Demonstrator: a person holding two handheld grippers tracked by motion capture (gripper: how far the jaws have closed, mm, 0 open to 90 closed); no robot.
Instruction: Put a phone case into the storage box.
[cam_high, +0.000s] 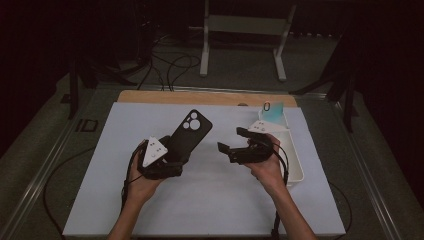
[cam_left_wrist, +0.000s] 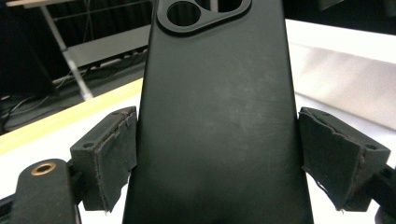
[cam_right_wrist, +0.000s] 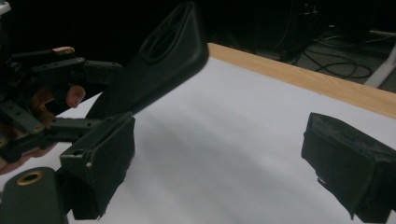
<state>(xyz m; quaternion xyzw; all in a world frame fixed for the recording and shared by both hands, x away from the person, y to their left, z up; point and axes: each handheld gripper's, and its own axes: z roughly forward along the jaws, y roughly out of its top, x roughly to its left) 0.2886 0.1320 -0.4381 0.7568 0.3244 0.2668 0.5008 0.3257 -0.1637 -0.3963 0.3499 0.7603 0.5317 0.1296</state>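
A black phone case (cam_high: 191, 131) with a round camera cut-out is held above the white mat, tilted up and away. My left gripper (cam_high: 175, 154) is shut on its lower part. In the left gripper view the case (cam_left_wrist: 219, 116) fills the gap, and both pads (cam_left_wrist: 112, 158) press on its side edges. My right gripper (cam_high: 231, 140) hovers just right of the case, jaws wide apart with nothing between them. From the right gripper view (cam_right_wrist: 219, 163) the case (cam_right_wrist: 159, 70) rises at the upper left, with the other hand and left gripper (cam_right_wrist: 51, 98) beneath it.
A white mat (cam_high: 210, 200) covers the wooden table (cam_high: 200, 97). A white tray (cam_high: 296, 162) lies along the mat's right edge, with a pale blue item (cam_high: 273, 111) at its far end. Cables (cam_high: 175, 65) and a white stand (cam_high: 245, 25) are on the floor behind.
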